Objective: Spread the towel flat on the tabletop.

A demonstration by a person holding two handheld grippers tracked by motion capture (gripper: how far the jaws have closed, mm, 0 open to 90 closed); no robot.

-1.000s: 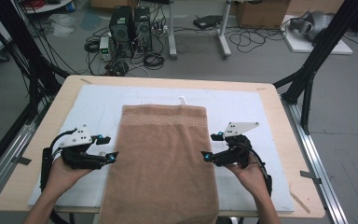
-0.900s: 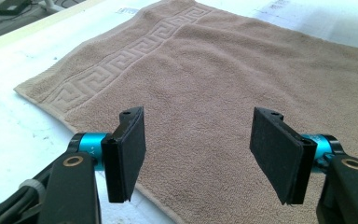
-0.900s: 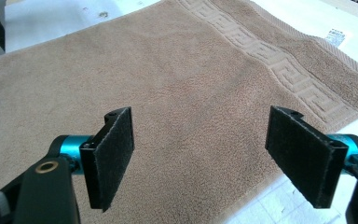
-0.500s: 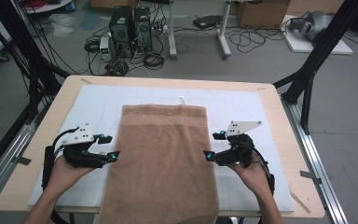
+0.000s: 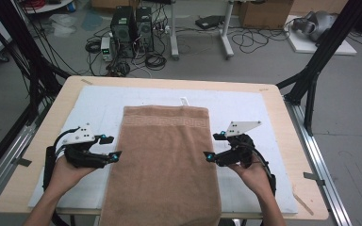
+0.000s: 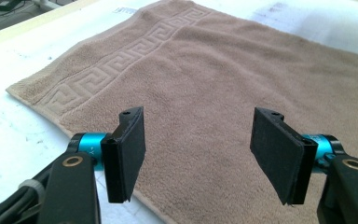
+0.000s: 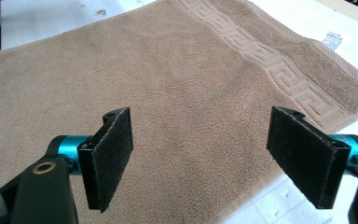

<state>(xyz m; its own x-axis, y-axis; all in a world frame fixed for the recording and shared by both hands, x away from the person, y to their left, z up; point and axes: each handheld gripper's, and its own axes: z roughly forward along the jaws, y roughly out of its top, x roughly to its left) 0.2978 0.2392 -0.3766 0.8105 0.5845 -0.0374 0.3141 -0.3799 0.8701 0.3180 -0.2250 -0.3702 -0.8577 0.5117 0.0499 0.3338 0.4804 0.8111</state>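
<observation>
Towel [image 5: 165, 160], brown, flat on white mat [image 5: 245, 106] mid-table, near end hanging over table edge. Left gripper [image 5: 109, 147] at towel's left edge, jaws open, empty. Right gripper [image 5: 212, 146] at right edge, jaws open, empty.

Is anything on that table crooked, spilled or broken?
Nothing stands out. The brown terry towel with a key-pattern border lies flat and straight on the white mat; its near end hangs over the table's front edge.
</observation>
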